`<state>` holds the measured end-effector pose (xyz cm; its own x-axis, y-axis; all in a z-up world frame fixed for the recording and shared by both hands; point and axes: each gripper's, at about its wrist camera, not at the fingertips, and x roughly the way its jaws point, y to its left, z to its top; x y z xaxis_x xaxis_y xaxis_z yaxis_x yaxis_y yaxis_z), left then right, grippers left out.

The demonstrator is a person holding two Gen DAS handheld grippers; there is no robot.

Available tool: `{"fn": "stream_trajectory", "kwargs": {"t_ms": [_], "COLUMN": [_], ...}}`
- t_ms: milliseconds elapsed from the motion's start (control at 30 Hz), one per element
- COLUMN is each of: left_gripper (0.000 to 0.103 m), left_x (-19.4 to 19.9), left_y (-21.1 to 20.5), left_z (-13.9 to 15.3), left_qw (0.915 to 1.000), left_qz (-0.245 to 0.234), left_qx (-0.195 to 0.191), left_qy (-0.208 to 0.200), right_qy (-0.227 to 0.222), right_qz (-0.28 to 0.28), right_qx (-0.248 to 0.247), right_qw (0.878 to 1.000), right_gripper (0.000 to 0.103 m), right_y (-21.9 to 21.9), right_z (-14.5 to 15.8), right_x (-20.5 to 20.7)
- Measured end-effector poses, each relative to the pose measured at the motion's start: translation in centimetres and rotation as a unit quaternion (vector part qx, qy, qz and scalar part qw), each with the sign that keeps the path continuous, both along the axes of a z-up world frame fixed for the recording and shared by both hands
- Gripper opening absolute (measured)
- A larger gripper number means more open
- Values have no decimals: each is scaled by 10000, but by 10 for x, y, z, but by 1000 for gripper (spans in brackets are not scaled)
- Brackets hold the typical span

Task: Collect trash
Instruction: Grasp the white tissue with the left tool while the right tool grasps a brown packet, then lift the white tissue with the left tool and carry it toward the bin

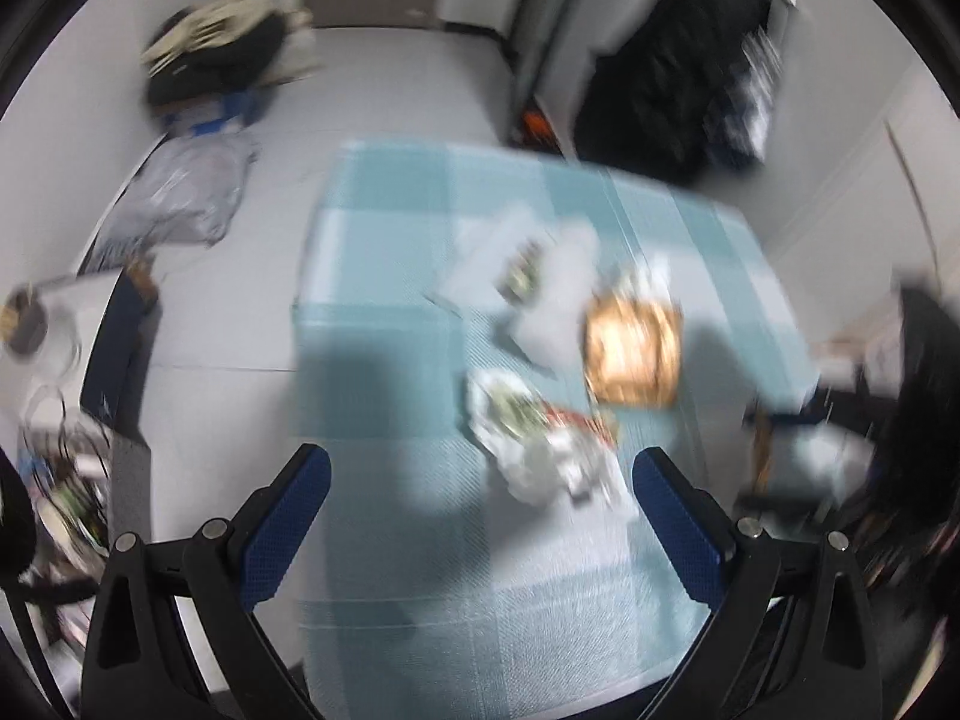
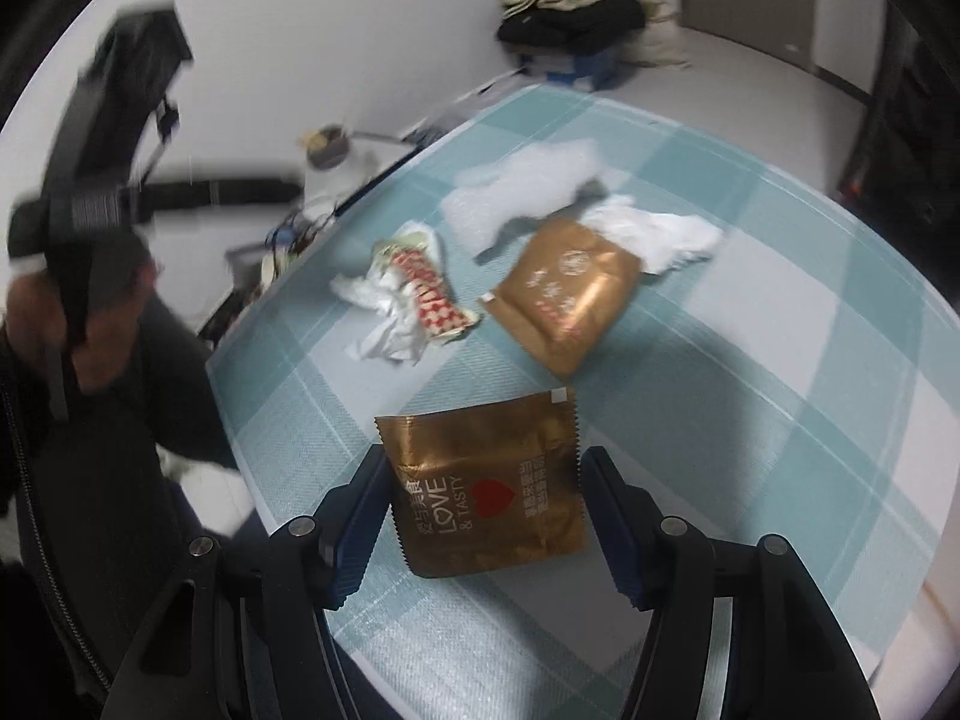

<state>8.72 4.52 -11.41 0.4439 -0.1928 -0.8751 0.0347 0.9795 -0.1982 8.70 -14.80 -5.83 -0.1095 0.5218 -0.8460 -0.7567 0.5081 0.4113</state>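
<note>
the right gripper (image 2: 483, 504) is sitting low over the teal-and-white checked tablecloth (image 2: 750, 420), fingers spread apart, with a flat gold foil snack packet printed "love & tasty" (image 2: 486, 486) lying between them. whether the blue pads are touching the packet's edges is not clear from this view; the fingers are not clenched on it.

the left gripper (image 1: 480, 522) is hovering higher over the same cloth, fingers released wide, nothing between them. its view is heavily motion-blurred.

other trash on the cloth, right wrist view: a second gold foil packet (image 2: 564, 294) lying further in, a crumpled white tissue wad with a red-and-white checked wrapper (image 2: 414, 294) to its left, a loose white tissue sheet (image 2: 522, 192) behind, and a bunched white tissue (image 2: 654, 234) touching the second packet's far edge.

handling judgement:
- near packet looks empty or nearly so: very light, thin, flexible, glossy foil, likely slippery against the pads.
- lying flat, so a pinch across its width may buckle it upward; that buckle would give the pads a fold to bite.
- serrated side seams are probably the stiffest part, the best place to take hold.
- tissues: soft, compressible, near weightless; grab at the bulk of the crumple, anywhere.
- risk: foil sliding on the cloth rather than lifting.
</note>
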Motion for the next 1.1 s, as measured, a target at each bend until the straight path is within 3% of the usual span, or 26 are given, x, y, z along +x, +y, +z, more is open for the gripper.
{"fn": "stream_trajectory", "kwargs": {"t_ms": [133, 333, 567, 700, 800, 867, 1033, 1100], "left_gripper": [99, 99, 96, 72, 54, 49, 24, 22], "left_x": [-1, 7, 6, 6, 11, 12, 15, 16], "left_y": [-30, -34, -41, -47, -47, -44, -36, -34], "left_z": [-11, -21, -13, -16, -23, -21, -19, -19], "left_qw": [9957, 9915, 9865, 9845, 9872, 9899, 9952, 9964], "left_qz": [-511, -479, -660, -816, -829, -765, -619, -554], "left_qx": [772, 1198, 1488, 1541, 1364, 1192, 744, 613], "left_qy": [42, 171, -195, -198, 26, 65, 140, 181], "right_qy": [-143, -229, -410, -444, -432, -460, -483, -488], "right_qz": [-393, -738, -713, -702, -726, -717, -764, -777], "right_qx": [90, 284, 338, 422, 442, 430, 484, 503], "right_qw": [9991, 9966, 9960, 9957, 9954, 9954, 9947, 9945], "right_gripper": [63, 65, 65, 65, 65, 65, 65, 65], "right_y": [-12, -26, -29, -32, -32, -34, -38, -39], "right_z": [6, 11, 16, 19, 19, 20, 24, 25], "right_x": [13, 23, 19, 18, 18, 17, 15, 15]}}
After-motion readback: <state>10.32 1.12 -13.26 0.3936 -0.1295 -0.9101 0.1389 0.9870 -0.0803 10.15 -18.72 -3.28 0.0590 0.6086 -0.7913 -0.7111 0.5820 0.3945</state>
